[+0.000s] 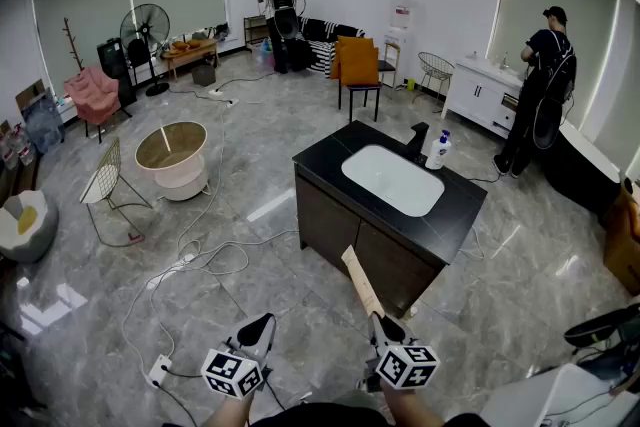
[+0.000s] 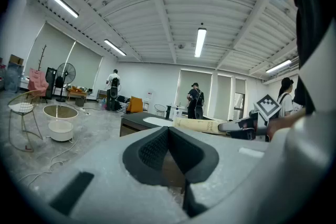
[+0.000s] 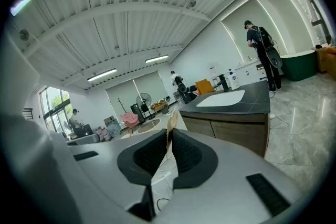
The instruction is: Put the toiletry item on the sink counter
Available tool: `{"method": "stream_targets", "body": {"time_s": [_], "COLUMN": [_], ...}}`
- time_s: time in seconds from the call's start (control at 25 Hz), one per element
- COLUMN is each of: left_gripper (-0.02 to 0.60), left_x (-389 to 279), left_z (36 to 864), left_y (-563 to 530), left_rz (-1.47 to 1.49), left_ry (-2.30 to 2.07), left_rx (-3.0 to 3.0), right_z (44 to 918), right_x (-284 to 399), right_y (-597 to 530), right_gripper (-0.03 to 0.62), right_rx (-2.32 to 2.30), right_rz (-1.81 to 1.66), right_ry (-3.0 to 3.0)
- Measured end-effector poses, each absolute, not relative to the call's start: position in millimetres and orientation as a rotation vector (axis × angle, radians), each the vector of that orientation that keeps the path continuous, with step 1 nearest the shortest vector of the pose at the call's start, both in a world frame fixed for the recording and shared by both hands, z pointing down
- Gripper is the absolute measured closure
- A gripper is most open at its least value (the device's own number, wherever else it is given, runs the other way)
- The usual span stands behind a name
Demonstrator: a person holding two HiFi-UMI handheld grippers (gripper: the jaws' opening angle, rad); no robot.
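Lower centre of the head view: I am clamping my right gripper (image 1: 383,323) on one end of a long cream toiletry pack (image 1: 361,281). The pack is slanting up and to the left from the jaws, toward the near front of the black sink counter (image 1: 320,160) in mid-frame, without touching it. In the right gripper view, the pack's thin edge is showing between the pressed pads. To the left, my left gripper (image 1: 260,327) is holding its jaws together on nothing. A white pump bottle (image 1: 438,151) is standing beside the faucet (image 1: 418,141).
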State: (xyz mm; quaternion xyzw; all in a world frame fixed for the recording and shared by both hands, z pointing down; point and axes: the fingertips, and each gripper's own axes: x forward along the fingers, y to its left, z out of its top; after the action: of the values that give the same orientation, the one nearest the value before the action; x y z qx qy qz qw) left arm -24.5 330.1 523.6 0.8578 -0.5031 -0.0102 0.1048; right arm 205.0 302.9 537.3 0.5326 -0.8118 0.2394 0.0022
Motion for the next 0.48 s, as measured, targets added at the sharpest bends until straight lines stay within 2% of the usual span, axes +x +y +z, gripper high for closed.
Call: {"method": "stream_targets", "body": {"time_s": [0.48], "left_gripper": [0.575], "left_x": [-41.3], "left_z": [530.0], "left_y": [352.5], "left_rz": [-0.037], "left_ry": [-1.483], "left_rx": [2.516], "right_z": [533.4], "right_x": [190.5], "right_y": [318.3], "right_gripper": [0.56], "right_rx": [1.676], "right_rz": [0.787], "right_ry": [-2.588]}}
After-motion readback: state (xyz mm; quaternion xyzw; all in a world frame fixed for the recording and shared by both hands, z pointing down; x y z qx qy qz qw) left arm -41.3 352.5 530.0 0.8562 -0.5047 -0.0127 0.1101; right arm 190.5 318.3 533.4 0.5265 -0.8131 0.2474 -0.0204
